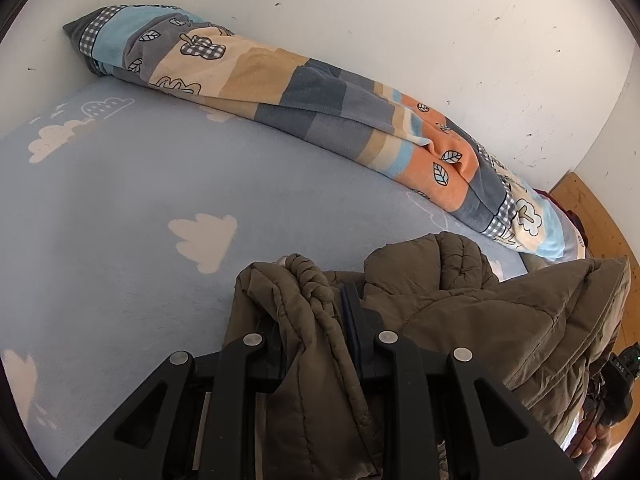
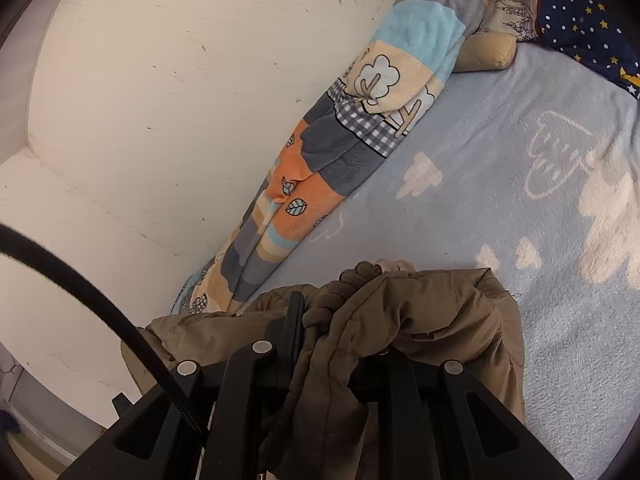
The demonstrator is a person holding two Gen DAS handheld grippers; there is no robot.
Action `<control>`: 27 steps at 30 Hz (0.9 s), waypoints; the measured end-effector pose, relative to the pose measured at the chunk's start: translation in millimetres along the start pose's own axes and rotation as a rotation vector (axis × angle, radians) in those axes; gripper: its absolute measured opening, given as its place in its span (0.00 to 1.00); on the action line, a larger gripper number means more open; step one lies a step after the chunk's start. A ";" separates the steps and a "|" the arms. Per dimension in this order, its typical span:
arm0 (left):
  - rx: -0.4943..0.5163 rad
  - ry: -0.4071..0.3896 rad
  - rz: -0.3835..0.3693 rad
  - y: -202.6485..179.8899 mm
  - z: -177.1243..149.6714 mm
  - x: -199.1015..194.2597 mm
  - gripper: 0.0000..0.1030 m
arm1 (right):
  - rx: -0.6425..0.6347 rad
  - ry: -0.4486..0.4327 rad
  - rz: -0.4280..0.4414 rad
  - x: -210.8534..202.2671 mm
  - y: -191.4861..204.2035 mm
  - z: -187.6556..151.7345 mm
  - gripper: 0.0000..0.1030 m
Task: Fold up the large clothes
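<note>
An olive-brown quilted jacket (image 1: 480, 304) hangs bunched between my two grippers above a light blue bed sheet with cloud prints (image 1: 120, 220). My left gripper (image 1: 320, 312) is shut on a fold of the jacket with a ribbed cuff on top. My right gripper (image 2: 320, 320) is shut on another bunch of the same jacket (image 2: 420, 312); the fabric drapes over and hides its right finger. The sheet also shows in the right wrist view (image 2: 520, 200).
A rolled patchwork blanket (image 1: 320, 108) lies along the white wall (image 1: 400, 20), also in the right wrist view (image 2: 340, 140). A beige pillow (image 2: 488, 52) and a starry dark blue cushion (image 2: 580, 20) lie at the bed's far end. A black cable (image 2: 100, 300) crosses the left.
</note>
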State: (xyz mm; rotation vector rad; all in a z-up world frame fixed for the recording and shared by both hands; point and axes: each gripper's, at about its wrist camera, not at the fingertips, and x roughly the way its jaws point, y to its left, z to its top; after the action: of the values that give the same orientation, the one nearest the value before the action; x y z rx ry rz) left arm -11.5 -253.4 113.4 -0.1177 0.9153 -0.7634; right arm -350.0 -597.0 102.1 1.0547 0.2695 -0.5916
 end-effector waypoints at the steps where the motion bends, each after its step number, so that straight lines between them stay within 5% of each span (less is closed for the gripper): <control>1: -0.003 0.002 -0.001 0.7 -0.5 0.5 0.23 | 0.004 0.001 -0.001 1.3 -1.9 -0.2 0.17; 10: -0.040 0.034 -0.029 6.7 -0.1 8.8 0.26 | 0.046 0.018 -0.017 16.0 -16.5 -0.9 0.18; 17: -0.205 0.053 -0.163 29.4 5.6 3.4 0.39 | 0.155 0.032 0.085 12.5 -30.3 2.6 0.29; 27: -0.274 0.033 -0.245 36.8 14.6 -10.0 0.45 | 0.196 0.015 0.155 -2.3 -25.8 5.5 0.41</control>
State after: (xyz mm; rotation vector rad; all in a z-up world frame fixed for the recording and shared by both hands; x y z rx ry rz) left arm 15.9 -223.1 114.4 -0.4662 1.0458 -0.8642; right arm -367.1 -610.4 86.9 1.2576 0.1431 -0.4772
